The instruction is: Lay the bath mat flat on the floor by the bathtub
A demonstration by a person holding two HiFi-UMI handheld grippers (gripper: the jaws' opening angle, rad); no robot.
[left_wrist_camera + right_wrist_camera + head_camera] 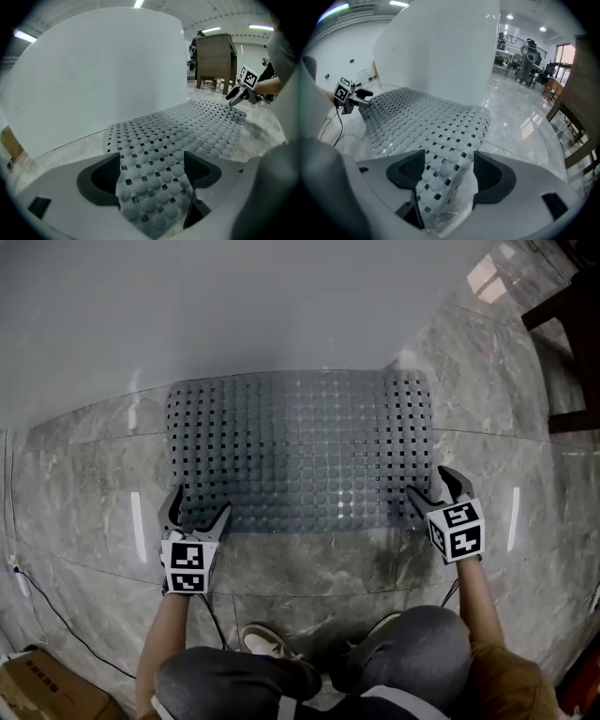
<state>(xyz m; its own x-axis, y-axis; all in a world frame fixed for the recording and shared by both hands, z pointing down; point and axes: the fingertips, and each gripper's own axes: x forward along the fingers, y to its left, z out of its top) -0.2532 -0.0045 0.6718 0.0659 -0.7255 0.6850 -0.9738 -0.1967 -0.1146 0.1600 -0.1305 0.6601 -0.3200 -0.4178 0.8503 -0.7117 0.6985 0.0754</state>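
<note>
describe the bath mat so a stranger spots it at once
Find the white bathtub wall across the top of the head view; the bath mat lies on the marble floor beside it. It's the only grey sheet, gridded with bumps and square holes.

I lose the mat [159,154] corners down between the jaws in both gripper views — box [37,692] is cropped bottom-left.
</note>
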